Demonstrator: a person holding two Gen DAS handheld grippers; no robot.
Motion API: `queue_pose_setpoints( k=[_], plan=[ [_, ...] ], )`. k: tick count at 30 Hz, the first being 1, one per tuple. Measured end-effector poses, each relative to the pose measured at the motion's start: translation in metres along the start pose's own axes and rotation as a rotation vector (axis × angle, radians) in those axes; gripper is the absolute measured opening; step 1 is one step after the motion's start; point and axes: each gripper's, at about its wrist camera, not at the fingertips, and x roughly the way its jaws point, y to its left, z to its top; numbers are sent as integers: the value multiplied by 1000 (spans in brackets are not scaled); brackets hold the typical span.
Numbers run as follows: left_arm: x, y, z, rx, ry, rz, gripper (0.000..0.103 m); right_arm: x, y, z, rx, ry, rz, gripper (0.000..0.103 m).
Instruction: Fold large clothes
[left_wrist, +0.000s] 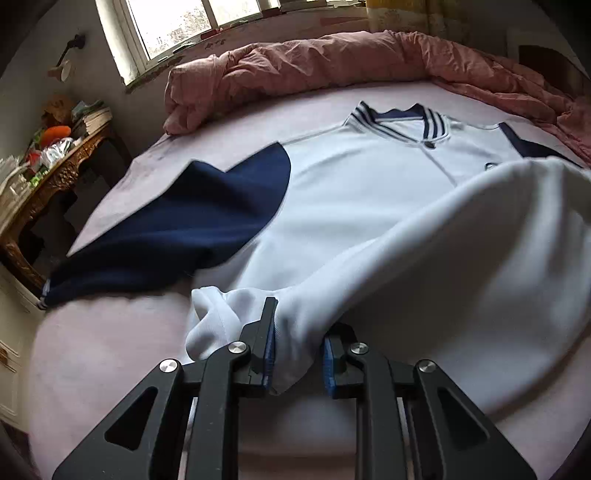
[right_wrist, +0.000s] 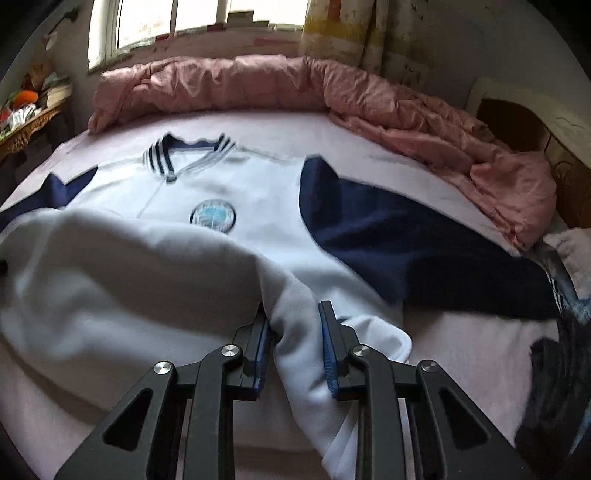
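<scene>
A white jacket (left_wrist: 369, 192) with navy sleeves lies front-up on the bed, its striped collar (left_wrist: 399, 122) at the far end. In the left wrist view, my left gripper (left_wrist: 299, 332) is shut on a bunched corner of the white hem (left_wrist: 221, 314), which is raised over the jacket's lower body. One navy sleeve (left_wrist: 192, 221) spreads out to the left. In the right wrist view, my right gripper (right_wrist: 293, 314) is shut on the other hem corner (right_wrist: 303, 350). The lifted white cloth billows to its left, below the round chest badge (right_wrist: 213, 216). The other navy sleeve (right_wrist: 406, 236) lies to the right.
The pale pink bed sheet (left_wrist: 110, 350) carries the jacket. A rumpled pink duvet (right_wrist: 443, 129) runs along the far and right sides. A cluttered wooden side table (left_wrist: 55, 166) stands left of the bed under a window (left_wrist: 166, 22). Dark cloth (right_wrist: 554, 369) lies at the right edge.
</scene>
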Motion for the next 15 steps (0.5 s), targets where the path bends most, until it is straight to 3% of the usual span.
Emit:
queue_pose_setpoints(
  k=[3, 6, 8, 15],
  plan=[
    [12, -6, -13, 15, -92, 9, 20, 15, 5, -5, 0, -8, -4, 26],
    [7, -9, -10, 27, -110, 16, 21, 36, 10, -13, -59, 44, -22, 26],
    [9, -7, -10, 16, -114, 6, 22, 39, 3, -14, -16, 53, 15, 26],
    [-1, -3, -13, -8, -159, -6, 33, 36, -6, -16, -5, 12, 53, 26]
  ],
)
